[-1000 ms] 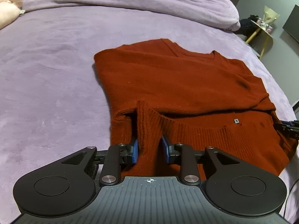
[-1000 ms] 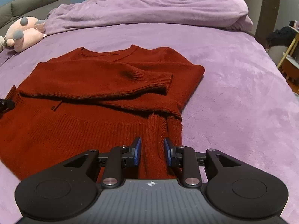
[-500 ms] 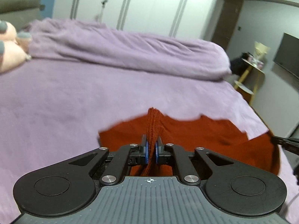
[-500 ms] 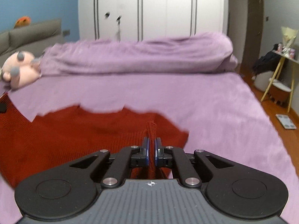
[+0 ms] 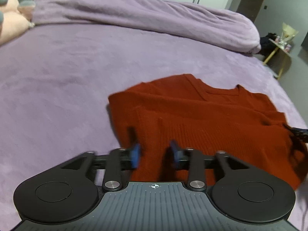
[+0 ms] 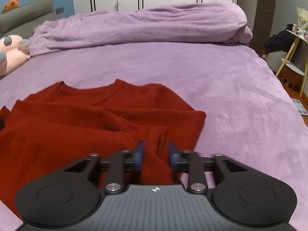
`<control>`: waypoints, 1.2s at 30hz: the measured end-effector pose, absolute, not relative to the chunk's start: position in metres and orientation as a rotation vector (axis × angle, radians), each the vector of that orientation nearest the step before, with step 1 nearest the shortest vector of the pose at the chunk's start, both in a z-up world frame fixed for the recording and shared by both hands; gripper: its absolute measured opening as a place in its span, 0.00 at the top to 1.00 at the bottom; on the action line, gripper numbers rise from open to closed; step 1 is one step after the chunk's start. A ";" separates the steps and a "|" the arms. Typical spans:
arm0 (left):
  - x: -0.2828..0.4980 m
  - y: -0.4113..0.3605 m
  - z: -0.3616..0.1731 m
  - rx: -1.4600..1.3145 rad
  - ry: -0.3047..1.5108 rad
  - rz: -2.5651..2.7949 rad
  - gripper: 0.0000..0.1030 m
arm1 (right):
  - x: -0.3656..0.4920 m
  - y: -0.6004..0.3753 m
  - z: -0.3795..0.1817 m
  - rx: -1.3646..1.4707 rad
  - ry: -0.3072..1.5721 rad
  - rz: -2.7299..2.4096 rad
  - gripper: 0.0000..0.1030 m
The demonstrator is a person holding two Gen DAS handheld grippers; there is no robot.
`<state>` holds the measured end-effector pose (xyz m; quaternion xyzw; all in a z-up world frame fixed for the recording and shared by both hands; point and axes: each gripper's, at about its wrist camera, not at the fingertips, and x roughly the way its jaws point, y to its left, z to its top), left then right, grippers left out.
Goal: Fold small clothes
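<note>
Moved: both grippers, which a second ago sat at the sweater's near hem with it spread out long, then lifted that hem pinched tight, now hang over a shorter red shape with the hem brought up onto the body.
Sweater: the red knit sweater [image 5: 202, 119] lies on the purple bedspread [image 5: 67, 80], neckline toward the far side, a sleeve crossed over the chest in the right wrist view.
Left gripper: the left gripper [image 5: 155, 155] has its jaws opening; red knit lies between the blue pads [image 5: 135, 154], but they no longer press on it.
Right gripper: the right gripper [image 6: 156, 156] is opening too, with a ridge of ribbed hem standing between its pads and apart from both.
Handling: soft, limp and fairly light, I judge; the knit sags and stretches when lifted by one point, and the plush cover probably drags on it.
Where to hold: the ribbed hem corners or the side edges look best, since the rib is thicker and gives the pads something to bite.
Changed: the fold looks laid, the hem lying short of the neckline.
Elsewhere: a rumpled purple duvet [image 6: 144, 25] and a pink plush toy [image 6: 11, 55] lie well beyond the sweater.
</note>
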<state>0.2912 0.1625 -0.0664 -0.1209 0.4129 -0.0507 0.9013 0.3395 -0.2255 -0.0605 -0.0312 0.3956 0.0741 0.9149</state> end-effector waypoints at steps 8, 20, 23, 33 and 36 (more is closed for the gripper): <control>0.294 0.165 -0.076 -0.292 0.875 -0.132 0.71 | 0.349 -0.232 -0.067 0.023 0.852 0.203 0.67; 0.290 0.162 -0.030 -0.212 0.743 -0.084 0.90 | 0.328 -0.204 -0.030 -0.191 0.640 0.126 0.95; 0.305 0.163 -0.008 -0.205 0.679 -0.064 0.90 | 0.342 -0.204 -0.015 -0.177 0.591 0.081 0.95; 0.392 0.134 -0.020 -0.068 0.670 0.110 0.89 | 0.428 -0.191 -0.025 -0.198 0.593 -0.105 0.99; 0.401 0.130 -0.045 -0.009 0.733 0.187 0.79 | 0.439 -0.198 -0.040 -0.153 0.633 -0.100 0.99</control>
